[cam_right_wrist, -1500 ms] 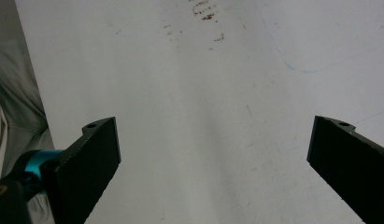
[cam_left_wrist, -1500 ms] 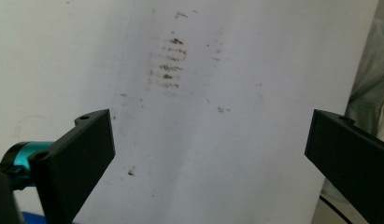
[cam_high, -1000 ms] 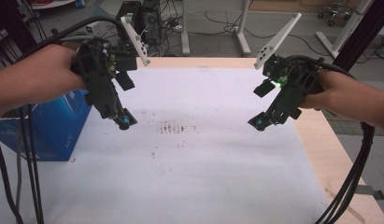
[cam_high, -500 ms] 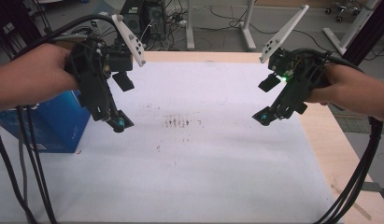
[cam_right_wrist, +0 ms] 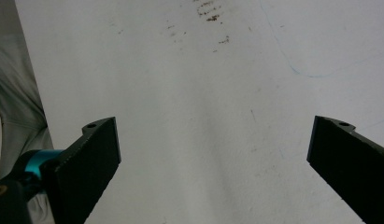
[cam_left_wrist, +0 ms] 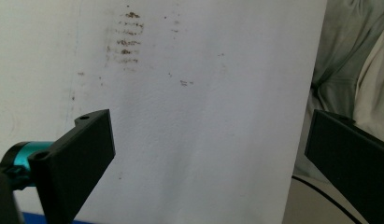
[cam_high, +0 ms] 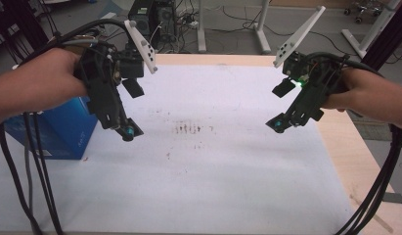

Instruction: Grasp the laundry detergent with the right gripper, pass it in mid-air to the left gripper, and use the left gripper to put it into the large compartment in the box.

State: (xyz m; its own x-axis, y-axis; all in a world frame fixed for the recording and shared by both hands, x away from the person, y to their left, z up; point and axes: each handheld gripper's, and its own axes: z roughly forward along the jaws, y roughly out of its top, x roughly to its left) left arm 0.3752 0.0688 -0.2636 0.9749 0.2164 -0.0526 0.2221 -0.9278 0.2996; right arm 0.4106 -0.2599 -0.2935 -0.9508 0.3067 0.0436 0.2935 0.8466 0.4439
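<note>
Above the stained white worktop, left hand-held gripper and right hand-held gripper hover spread and empty, so handling seems not yet begun.

Wide open white tabletop between the left gripper and right gripper, only the blue box crowding the left edge.
</note>
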